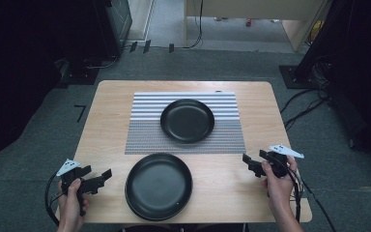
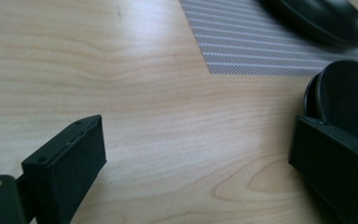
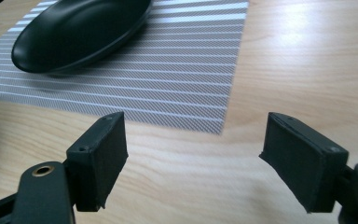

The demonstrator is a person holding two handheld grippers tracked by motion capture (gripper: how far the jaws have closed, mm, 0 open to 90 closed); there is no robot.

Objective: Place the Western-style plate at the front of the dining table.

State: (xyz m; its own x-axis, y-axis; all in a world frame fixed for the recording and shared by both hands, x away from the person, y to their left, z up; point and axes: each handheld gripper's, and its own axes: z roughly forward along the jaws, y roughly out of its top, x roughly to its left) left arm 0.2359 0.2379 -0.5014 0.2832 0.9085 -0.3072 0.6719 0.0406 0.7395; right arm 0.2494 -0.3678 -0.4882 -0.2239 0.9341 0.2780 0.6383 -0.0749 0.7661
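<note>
A black plate [image 1: 187, 120] lies on a grey-and-white striped placemat [image 1: 145, 137] in the middle of the wooden table [image 1: 106, 111]. A second black plate [image 1: 159, 186] rests near the front edge; in the left gripper view its rim [image 2: 342, 93] looks doubled, as if stacked. My left gripper [image 1: 107, 174] hovers just left of this near plate, open with only bare wood between its jaws [image 2: 196, 135]. My right gripper [image 1: 245, 162] is at the table's right front, open and empty [image 3: 193, 135], pointing toward the placemat's corner [image 3: 214, 121] and the far plate [image 3: 81, 32].
Grey carpet surrounds the table, with cables [image 1: 304, 108] on the floor at the right and dark equipment [image 1: 101, 29] at the back left. Bare wood lies between the near plate and my right gripper.
</note>
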